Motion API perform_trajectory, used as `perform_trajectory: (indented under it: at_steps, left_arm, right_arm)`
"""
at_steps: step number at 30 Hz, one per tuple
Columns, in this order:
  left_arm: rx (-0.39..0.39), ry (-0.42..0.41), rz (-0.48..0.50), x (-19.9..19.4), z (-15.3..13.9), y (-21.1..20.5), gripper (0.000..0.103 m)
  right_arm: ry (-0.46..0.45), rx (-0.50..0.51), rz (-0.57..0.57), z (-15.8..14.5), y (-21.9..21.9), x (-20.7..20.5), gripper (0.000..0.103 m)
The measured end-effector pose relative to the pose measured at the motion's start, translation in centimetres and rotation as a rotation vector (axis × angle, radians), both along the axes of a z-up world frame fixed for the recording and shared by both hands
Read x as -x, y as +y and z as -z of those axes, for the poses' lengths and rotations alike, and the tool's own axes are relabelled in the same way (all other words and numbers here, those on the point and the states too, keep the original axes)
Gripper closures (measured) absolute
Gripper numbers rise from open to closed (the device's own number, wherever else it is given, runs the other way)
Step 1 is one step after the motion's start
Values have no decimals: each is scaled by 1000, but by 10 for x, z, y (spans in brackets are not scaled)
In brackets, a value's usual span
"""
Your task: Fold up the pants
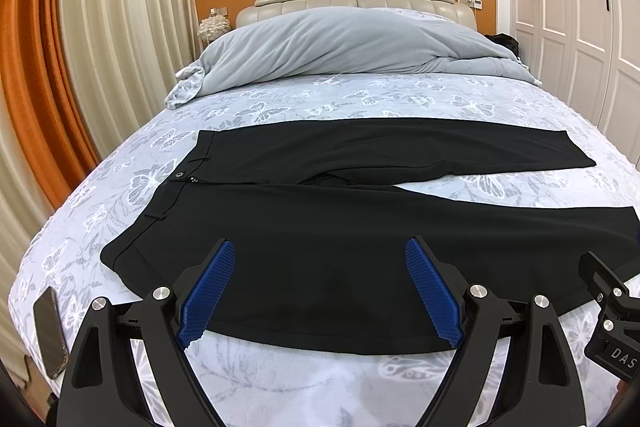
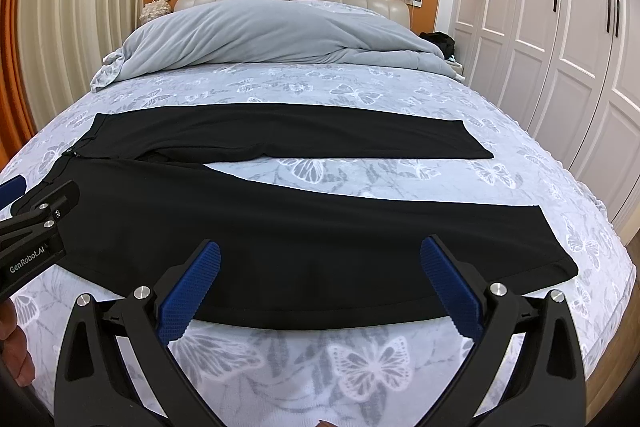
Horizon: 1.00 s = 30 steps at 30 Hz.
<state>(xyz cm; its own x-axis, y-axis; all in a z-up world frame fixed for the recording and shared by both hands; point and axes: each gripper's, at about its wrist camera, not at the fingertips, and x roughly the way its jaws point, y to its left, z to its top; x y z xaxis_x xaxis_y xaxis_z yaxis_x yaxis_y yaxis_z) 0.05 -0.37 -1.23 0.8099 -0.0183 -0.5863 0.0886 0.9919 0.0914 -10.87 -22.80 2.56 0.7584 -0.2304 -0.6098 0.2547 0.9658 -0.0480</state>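
Left gripper [image 1: 318, 291] and right gripper [image 2: 320, 291], both with fingers spread wide and holding nothing, poised over the near edge of the pants [image 1: 304, 239]. The pants lie flat across the bed [image 1: 280, 379], waistband [image 1: 168, 195] to the left, the legs splayed apart rightward with sheet showing between them. A phone [image 1: 50, 331] rests at the bed's left edge; a duvet [image 1: 340, 43] is heaped beyond. Likely risks: pinching sheet along with the thin hem, or catching only one layer, so the near leg drags and lands skewed on the far leg [image 1: 400, 151].
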Motion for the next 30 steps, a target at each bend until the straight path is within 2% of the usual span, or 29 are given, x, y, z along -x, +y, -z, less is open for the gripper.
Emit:
perform_trajectory:
  at_steps: [14, 16, 19, 21, 23, 25, 27, 30]
  left_arm:
    - [9, 15, -5, 0, 2, 7, 18]
    - [30, 45, 8, -5, 2, 12, 18]
    - [108, 106, 30, -20, -3, 26, 17]
    - [155, 148, 40, -36, -9, 36, 17]
    - [170, 169, 42, -57, -16, 51, 17]
    - [153, 174, 36, -81, -23, 63, 16]
    - [140, 187, 26, -112, -27, 78, 16]
    - [95, 207, -32, -171, -27, 100, 16]
  right_arm:
    - [12, -6, -4, 2, -2, -1, 5]
    - [20, -22, -5, 3, -10, -4, 5]
    - [50, -74, -10, 0, -28, -13, 5]
    - [78, -121, -11, -6, -50, -24, 5]
    - [108, -155, -7, -13, -83, -42, 5]
    - [124, -203, 10, -17, -114, -57, 5]
    - [154, -253, 36, -15, -162, -84, 5]
    - [197, -250, 90, -6, -218, -125, 5]
